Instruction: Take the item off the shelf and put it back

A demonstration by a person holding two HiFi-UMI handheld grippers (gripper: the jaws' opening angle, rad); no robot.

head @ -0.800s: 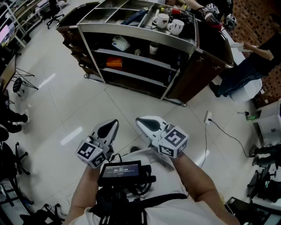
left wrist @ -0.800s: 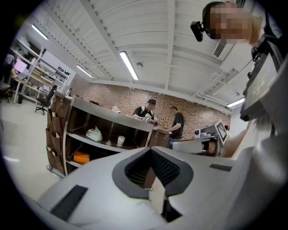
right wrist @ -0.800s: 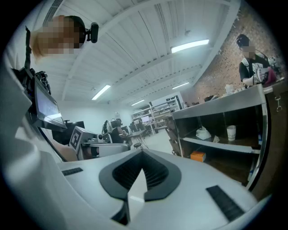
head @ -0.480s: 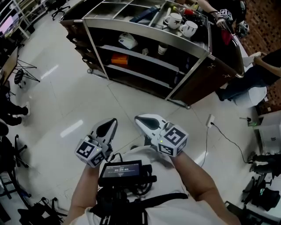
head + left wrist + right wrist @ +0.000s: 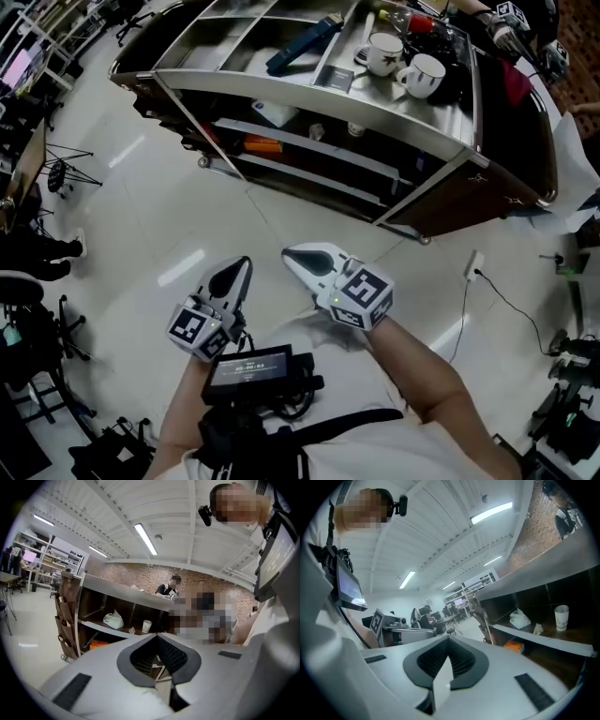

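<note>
A dark shelf cart [image 5: 309, 92] with steel shelves stands ahead of me on the tiled floor. Its middle shelf holds a white bag [image 5: 275, 114] [image 5: 113, 620] [image 5: 519, 619] and a paper cup [image 5: 147, 626] [image 5: 560, 617]. An orange box [image 5: 262, 145] [image 5: 513, 646] lies on the shelf below. My left gripper [image 5: 242, 263] [image 5: 157, 635] is shut and empty, held in front of my chest. My right gripper [image 5: 292, 255] [image 5: 449, 638] sits beside it, also shut on nothing. Both point toward the cart and are well short of it.
The cart's top tray carries two white mugs [image 5: 382, 53], a blue tool [image 5: 303, 42] and small items. A person works behind the cart at top right. A cable and plug [image 5: 473, 265] lie on the floor at right. Chairs and stands [image 5: 56, 175] line the left.
The cart has grown larger and spread wider in the head view as I have come closer. Both grippers keep the same pose before my chest.
</note>
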